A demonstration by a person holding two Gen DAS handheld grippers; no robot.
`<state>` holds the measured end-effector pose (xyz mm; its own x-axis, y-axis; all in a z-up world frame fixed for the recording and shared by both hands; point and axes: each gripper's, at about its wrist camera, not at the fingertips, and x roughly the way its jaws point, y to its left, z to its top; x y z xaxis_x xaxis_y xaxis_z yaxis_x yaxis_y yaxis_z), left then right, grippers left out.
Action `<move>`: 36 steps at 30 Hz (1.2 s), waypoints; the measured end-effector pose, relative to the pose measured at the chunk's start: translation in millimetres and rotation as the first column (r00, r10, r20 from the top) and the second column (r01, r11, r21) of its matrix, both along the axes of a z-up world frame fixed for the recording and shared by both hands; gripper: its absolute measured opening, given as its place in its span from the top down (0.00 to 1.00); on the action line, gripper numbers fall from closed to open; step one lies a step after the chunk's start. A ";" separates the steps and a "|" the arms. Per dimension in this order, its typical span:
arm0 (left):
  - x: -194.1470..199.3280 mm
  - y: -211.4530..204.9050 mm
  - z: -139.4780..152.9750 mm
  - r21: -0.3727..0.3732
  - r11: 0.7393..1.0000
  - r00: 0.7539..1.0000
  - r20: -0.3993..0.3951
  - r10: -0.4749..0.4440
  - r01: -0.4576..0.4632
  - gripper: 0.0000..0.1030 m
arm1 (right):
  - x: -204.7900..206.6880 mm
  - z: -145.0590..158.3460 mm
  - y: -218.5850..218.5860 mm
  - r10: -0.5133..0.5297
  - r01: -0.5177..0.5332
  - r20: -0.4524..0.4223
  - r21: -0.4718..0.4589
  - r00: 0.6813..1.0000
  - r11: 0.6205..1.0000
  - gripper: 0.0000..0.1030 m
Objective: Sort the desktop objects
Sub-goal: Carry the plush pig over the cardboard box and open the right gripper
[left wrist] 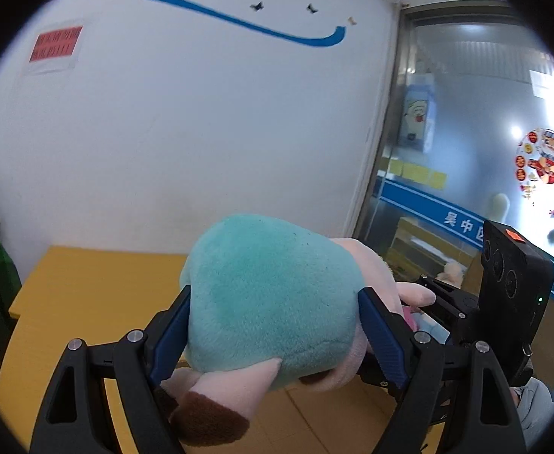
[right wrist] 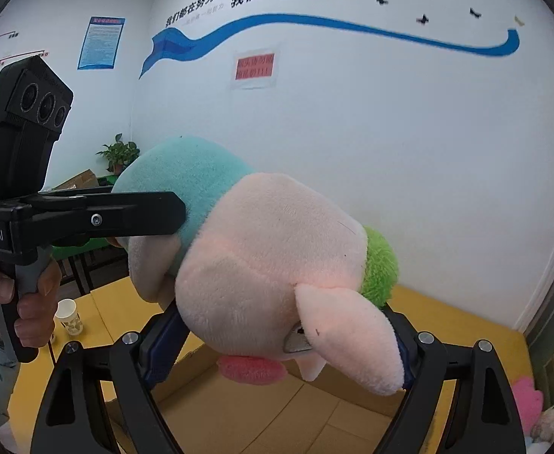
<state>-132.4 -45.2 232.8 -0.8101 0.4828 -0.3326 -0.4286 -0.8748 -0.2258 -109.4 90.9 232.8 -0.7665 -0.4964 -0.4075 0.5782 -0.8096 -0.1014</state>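
Plush pig toy [left wrist: 273,295] held aloft between both tongs, above the yellow counter [left wrist: 87,283] and, in the right wrist view, above an open cardboard box [right wrist: 277,408].

- Left tongs [left wrist: 273,333]: clamped on the teal body, blue pads pressed into the pile on either side. The fabric is visibly dented at both pads.
- Right tongs [right wrist: 288,340]: closed around the pink head; the near pad is seen against the head's underside, the far pad is partly hidden behind the ear [right wrist: 348,336]. Grip appears to be on soft stuffing only.
- Toy lies roughly level, head toward the right, brown-tipped foot [left wrist: 208,416] hanging toward the left camera.

Risks, as judged:
- Soft filling compresses and can creep out of a pinch; if either grip is eased unevenly, the toy would swing from the other one and could slip free.
- If the two tongs are drawn apart, the neck seam by the green collar [right wrist: 381,265] would take the strain.
- Release not centred over the box could leave the toy draped on a flap or dropped on the counter.
- A paper cup [right wrist: 68,316] stands at the left of the counter, below the left tool; a low sweep of that hand could knock it over.
- The dangling foot may snag the box edge on lowering.
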 end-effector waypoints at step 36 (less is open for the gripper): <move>-23.4 -6.9 -120.2 -0.290 0.953 0.912 0.360 0.195 -0.090 0.14 | -114.9 -173.5 6.3 -0.053 0.009 0.437 0.102 0.898 0.995 0.00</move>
<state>-155.8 -52.1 112.6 -0.6497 0.2244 -0.7263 -0.2225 -0.9697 -0.1006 -224.4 97.2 59.4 -0.5131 -0.4173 -0.7500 0.5564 -0.8271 0.0796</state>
